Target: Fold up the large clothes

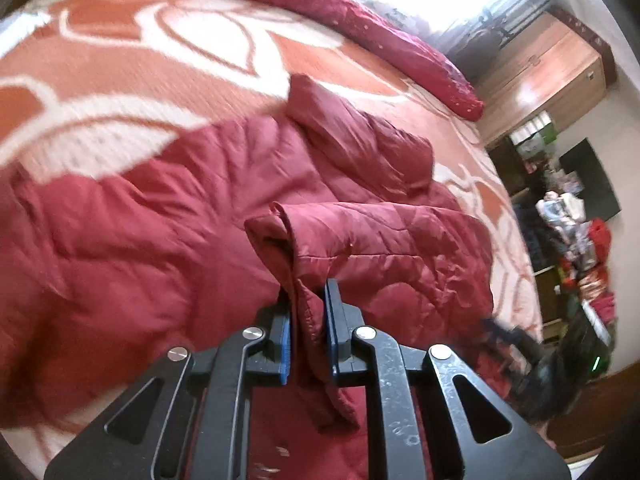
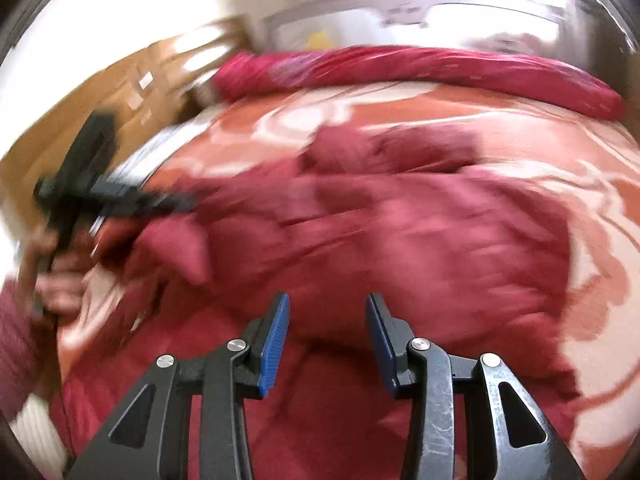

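A dark red quilted jacket (image 1: 160, 220) lies spread and rumpled on the bed. My left gripper (image 1: 306, 296) is shut on a folded edge of it, and the fabric stands up between the blue pads and hangs down behind them. In the right wrist view, which is blurred, the same jacket (image 2: 400, 220) fills the middle. My right gripper (image 2: 328, 312) hovers over its near part, open, with nothing between its pads. The left gripper (image 2: 80, 184) also shows at the left of that view, held by a hand (image 2: 52, 288) in a red sleeve.
The bed has an orange and white patterned cover (image 1: 120, 60). A rolled red blanket (image 1: 360, 12) lies along its far side. A wooden wardrobe (image 1: 552, 68) and cluttered shelves (image 1: 568, 220) stand beyond the bed's right edge.
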The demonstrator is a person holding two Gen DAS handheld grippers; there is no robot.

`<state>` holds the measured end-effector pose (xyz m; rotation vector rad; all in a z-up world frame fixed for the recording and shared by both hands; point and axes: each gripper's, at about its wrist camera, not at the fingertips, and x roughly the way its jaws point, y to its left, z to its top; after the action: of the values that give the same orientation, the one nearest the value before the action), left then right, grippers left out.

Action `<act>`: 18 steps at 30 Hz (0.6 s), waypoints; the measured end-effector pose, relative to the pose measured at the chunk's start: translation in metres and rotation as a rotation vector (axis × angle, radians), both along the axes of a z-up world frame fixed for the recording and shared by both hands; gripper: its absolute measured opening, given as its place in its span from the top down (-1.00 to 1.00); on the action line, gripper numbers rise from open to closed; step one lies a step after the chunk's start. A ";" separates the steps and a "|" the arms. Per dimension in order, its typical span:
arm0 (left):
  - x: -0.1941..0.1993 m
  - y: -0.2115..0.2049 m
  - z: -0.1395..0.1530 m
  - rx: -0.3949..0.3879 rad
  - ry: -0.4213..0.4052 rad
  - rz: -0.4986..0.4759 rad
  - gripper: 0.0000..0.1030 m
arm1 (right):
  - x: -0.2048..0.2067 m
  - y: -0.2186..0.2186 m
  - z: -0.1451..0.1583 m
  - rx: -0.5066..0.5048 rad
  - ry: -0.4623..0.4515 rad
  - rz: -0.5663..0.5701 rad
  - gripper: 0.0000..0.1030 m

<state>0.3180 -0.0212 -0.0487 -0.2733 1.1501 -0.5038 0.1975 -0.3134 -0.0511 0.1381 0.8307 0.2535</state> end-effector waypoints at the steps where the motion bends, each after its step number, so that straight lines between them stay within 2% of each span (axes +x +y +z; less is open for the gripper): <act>1: 0.002 0.001 0.000 0.015 -0.010 -0.002 0.78 | 0.008 -0.017 0.000 0.000 0.010 -0.070 0.20; 4: 0.006 -0.003 -0.001 0.060 -0.041 -0.014 0.78 | 0.026 -0.052 -0.007 0.033 0.058 -0.186 0.16; 6: 0.005 -0.007 -0.001 0.119 -0.083 -0.022 0.78 | 0.039 -0.068 -0.019 0.036 0.115 -0.234 0.16; 8: 0.003 -0.015 -0.004 0.208 -0.122 -0.035 0.73 | 0.045 -0.074 -0.031 0.034 0.165 -0.247 0.16; 9: 0.003 -0.017 -0.008 0.253 -0.117 -0.030 0.60 | 0.047 -0.075 -0.038 0.041 0.180 -0.242 0.16; 11: -0.001 -0.013 -0.010 0.308 -0.112 0.015 0.55 | 0.046 -0.074 -0.045 0.028 0.190 -0.237 0.16; 13: -0.012 -0.001 0.001 0.302 -0.143 0.076 0.55 | 0.045 -0.070 -0.050 0.010 0.183 -0.234 0.14; 15: -0.024 0.010 0.018 0.249 -0.183 0.116 0.55 | 0.046 -0.068 -0.053 0.003 0.179 -0.233 0.13; 18: -0.039 0.008 0.035 0.140 -0.207 0.073 0.55 | 0.046 -0.068 -0.054 0.010 0.183 -0.233 0.11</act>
<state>0.2795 -0.0135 -0.0140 -0.1376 0.9656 -0.3757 0.2432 -0.3816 -0.1056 0.2684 0.9855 0.0260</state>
